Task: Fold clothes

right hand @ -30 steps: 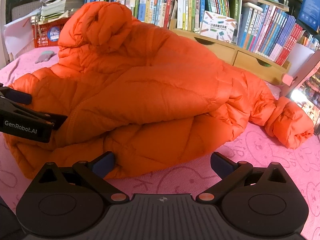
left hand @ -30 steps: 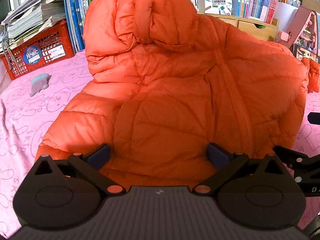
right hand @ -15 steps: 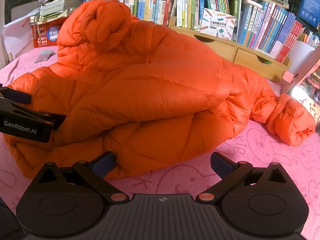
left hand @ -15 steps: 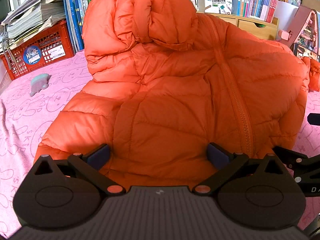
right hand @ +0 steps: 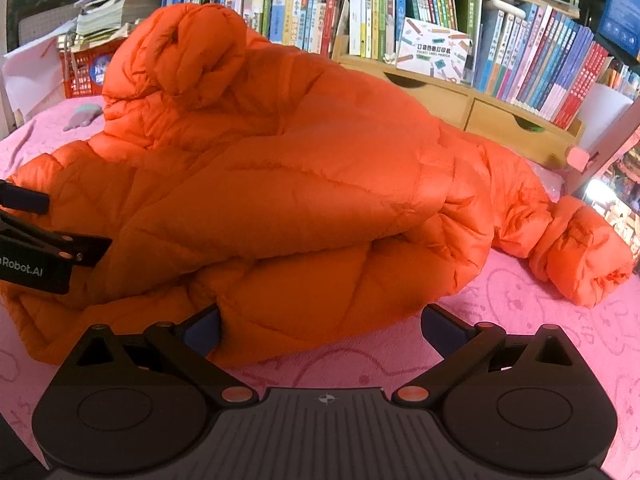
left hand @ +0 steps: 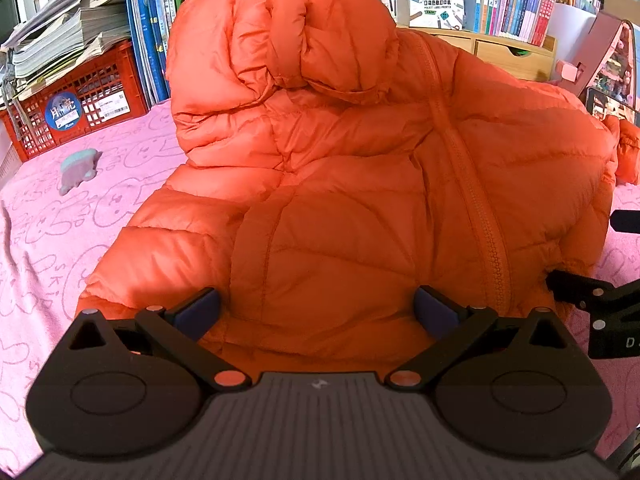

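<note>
Left gripper (left hand: 316, 312): jaws spread wide, nothing pinched. Both blue pads (left hand: 198, 312) sit at the near hem of the jacket (left hand: 360, 200), with the hem fabric bulging between them. In the right wrist view the same gripper (right hand: 40, 240) shows at the left edge, against the jacket's side.

Right gripper (right hand: 320, 328): jaws spread wide, nothing pinched. Its left pad (right hand: 204, 328) touches the near lower edge of the jacket (right hand: 280, 208); its right pad (right hand: 440, 332) stands over bare cloth (right hand: 440, 360), apart from the fabric. In the left wrist view this gripper (left hand: 592, 308) shows at the right edge, beside the jacket's hem corner.

Jacket: orange, quilted, puffy. It lies on the pink cloth (left hand: 60, 220), front up in the left wrist view, with the closed zipper (left hand: 472, 200) running from the near hem up to the collar. The hood (left hand: 280, 40) stands bunched at the far end. In the right wrist view the body is doubled over, an upper layer resting on a lower one. One sleeve (right hand: 568, 240) extends right and lies on the cloth, its cuff end crumpled.

Surroundings: a small grey-green toy (left hand: 78, 170) lies on the cloth left of the jacket, well apart from it. A red crate (left hand: 76, 104) stands at far left with stacked papers (left hand: 64, 40) on top. Books (right hand: 540, 60) line the shelves behind, above wooden drawers (right hand: 480, 108).
</note>
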Motion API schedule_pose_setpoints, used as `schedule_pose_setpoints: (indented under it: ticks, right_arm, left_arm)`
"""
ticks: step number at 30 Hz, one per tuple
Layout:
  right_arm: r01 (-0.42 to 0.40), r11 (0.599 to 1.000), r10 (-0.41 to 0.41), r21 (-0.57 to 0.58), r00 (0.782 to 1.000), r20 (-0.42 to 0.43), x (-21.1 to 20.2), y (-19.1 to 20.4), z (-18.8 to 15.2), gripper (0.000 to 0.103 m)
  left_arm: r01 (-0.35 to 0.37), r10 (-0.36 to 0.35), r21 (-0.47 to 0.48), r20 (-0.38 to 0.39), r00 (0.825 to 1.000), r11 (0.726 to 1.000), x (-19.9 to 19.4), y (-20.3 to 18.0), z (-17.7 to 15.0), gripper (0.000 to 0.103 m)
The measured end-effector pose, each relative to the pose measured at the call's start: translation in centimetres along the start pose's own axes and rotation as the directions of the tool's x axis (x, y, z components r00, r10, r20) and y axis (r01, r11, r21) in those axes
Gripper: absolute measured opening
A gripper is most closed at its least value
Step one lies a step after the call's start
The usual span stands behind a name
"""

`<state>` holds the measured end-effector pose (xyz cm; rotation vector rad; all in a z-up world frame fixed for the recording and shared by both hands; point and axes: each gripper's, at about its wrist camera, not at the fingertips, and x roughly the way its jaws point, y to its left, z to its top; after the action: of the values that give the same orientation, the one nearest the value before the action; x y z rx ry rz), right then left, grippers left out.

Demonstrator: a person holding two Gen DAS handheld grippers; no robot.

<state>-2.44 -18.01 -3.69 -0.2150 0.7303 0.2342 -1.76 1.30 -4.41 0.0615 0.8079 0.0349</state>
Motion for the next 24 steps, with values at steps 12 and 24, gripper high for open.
schedule_pose_setpoints:
  ticks: [12,24]
  right_arm:
    - [0.216,0.975,-0.219,0.053,0.974,0.057,2.3,-5.0,3.7,0.103]
    - [0.249,0.968,-0.246,0.014,0.943,0.224,-1.0,-5.6,2.1,0.103]
  left_arm:
    - [-0.068,0.068,0.005,0.078,0.995,0.998,-1.7,2.3,1.1,0.103]
    - [0.097,-0.116,0.156,0.118,0.986,0.983,-3.3,0.7,-0.5,0.103]
